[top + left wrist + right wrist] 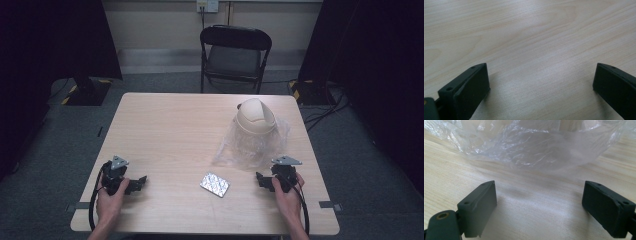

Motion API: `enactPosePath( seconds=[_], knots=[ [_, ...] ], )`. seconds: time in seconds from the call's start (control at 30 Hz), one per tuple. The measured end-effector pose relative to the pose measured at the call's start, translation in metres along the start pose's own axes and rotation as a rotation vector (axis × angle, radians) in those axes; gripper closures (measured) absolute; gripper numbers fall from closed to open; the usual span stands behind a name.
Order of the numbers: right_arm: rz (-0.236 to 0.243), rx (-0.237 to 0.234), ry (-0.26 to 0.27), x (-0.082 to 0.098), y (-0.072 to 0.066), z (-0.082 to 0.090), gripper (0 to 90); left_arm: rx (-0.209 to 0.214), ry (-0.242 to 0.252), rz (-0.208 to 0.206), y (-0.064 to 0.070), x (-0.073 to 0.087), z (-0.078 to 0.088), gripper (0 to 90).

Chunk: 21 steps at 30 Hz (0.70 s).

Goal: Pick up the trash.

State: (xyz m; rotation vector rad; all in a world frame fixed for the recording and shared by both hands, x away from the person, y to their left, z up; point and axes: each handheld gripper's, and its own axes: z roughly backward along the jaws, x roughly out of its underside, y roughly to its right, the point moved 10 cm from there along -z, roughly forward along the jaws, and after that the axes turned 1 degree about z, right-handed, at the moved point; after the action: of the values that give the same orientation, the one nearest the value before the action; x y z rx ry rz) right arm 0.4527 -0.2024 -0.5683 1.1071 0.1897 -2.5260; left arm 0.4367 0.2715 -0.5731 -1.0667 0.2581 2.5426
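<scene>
At the lower left of the high view the person's left hand (111, 196) holds the left gripper (141, 181) low over the pale wooden bench (170, 125), its grey three-cornered plate uppermost and its fingers pointing toward the middle of the frame; in the left gripper view the two black fingers (471, 87) rise from the bottom corners, spread wide apart with bare wood grain between them and nothing held. Right of centre in the high view, near the bottom edge of the bench, a small silvery blister pack (215, 184) lies flat and slightly askew, well apart from the left gripper and nearer the right one; above and to its right a cream swing-lid bin (255, 120) stands upright inside a crumpled clear plastic bag (235, 150) that spreads over the bench around its base. At the lower right the right hand (289, 195) holds the right gripper (260, 180), just below the lower edge of the bag and to the right of the blister pack; in the right gripper view its fingers (480, 205) stand wide open and empty, the wrinkled bag filling the upper part of the frame just beyond the tips, apart from them. At the top centre of the high view a dark folding chair (235, 55) stands on the grey floor behind the bench.
</scene>
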Motion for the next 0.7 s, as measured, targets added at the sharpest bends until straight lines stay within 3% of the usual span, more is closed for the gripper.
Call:
enactPosePath(
  seconds=[0.27,0.4,0.7],
  knots=[
    [-0.003,-0.001,-0.002,0.000,0.000,0.000,12.5,0.001,-0.002,-0.004,0.000,0.000,0.000,0.0],
    [-0.033,-0.045,-0.020,-0.002,-0.002,0.005,16.0,0.001,-0.002,-0.004,0.000,0.000,0.000,0.0],
    [-0.012,-0.068,0.003,-0.016,-0.005,0.015,15.2,0.001,-0.002,-0.004,0.000,0.000,0.000,0.0]
  ],
)
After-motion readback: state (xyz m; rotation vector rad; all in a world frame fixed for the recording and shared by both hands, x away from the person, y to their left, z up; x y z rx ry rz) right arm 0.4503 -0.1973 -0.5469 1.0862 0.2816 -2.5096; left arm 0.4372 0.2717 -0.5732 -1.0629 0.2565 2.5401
